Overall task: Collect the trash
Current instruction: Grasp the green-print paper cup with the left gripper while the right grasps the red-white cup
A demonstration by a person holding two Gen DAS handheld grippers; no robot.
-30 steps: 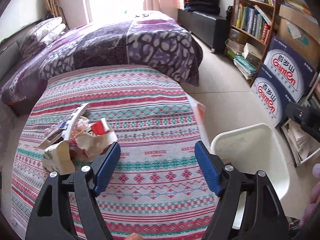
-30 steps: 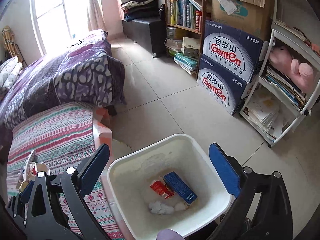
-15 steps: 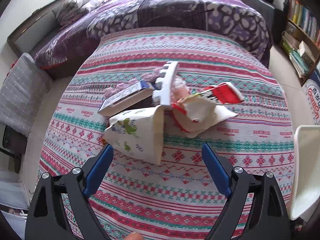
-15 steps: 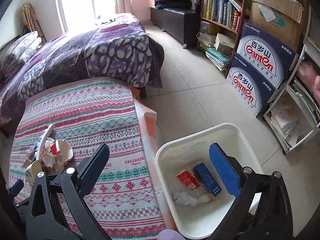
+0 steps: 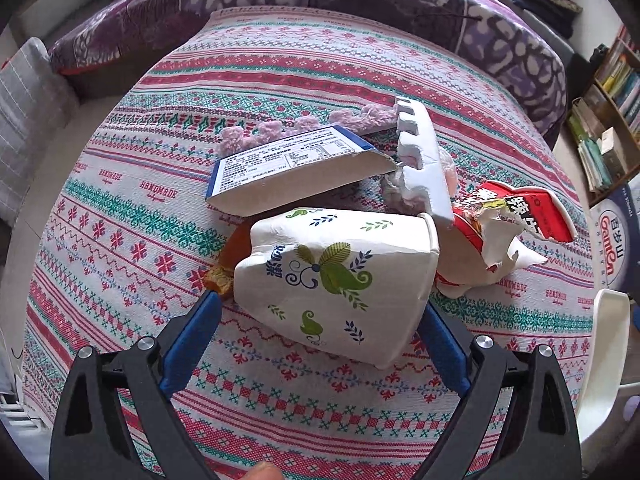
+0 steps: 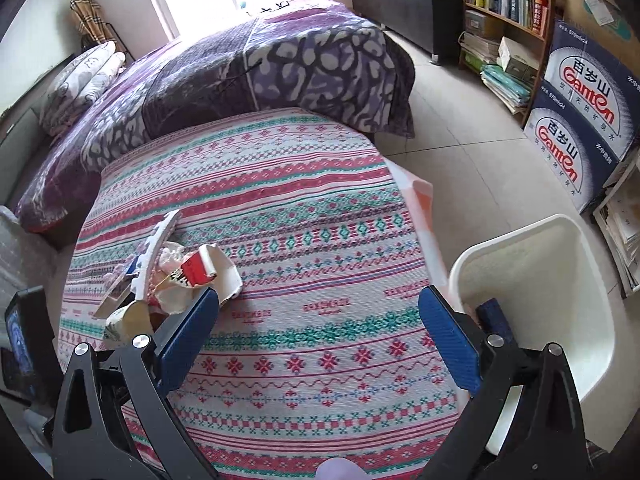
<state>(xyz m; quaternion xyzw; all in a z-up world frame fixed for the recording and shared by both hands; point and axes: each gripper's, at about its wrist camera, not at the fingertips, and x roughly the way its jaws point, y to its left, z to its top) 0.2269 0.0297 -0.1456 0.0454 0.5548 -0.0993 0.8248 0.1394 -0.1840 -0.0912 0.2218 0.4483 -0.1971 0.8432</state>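
A pile of trash lies on the patterned cloth (image 5: 320, 64). A crushed white paper cup (image 5: 336, 280) with green leaf print lies on its side between the blue pads of my open left gripper (image 5: 316, 320); the pads do not press it. Behind it lie a blue-and-white carton (image 5: 288, 168), a white foam piece (image 5: 424, 164), a torn red-and-white wrapper (image 5: 508, 232) and an orange peel (image 5: 228, 256). My right gripper (image 6: 318, 332) is open and empty above the cloth, right of the pile (image 6: 172, 276). The white bin (image 6: 560, 280) stands at the right.
A purple patterned bedspread (image 6: 256, 68) lies beyond the cloth. Bookshelves (image 6: 508, 4) and blue-and-white Ganten boxes (image 6: 580, 120) stand on the tiled floor at the right. The bin holds a blue box (image 6: 494, 314). The bin's rim (image 5: 608, 360) shows at the left wrist view's right edge.
My left gripper has swung left and moved down onto the pile, so the paper cup now lies between its pads. My right gripper has swung left from the bin to over the cloth.
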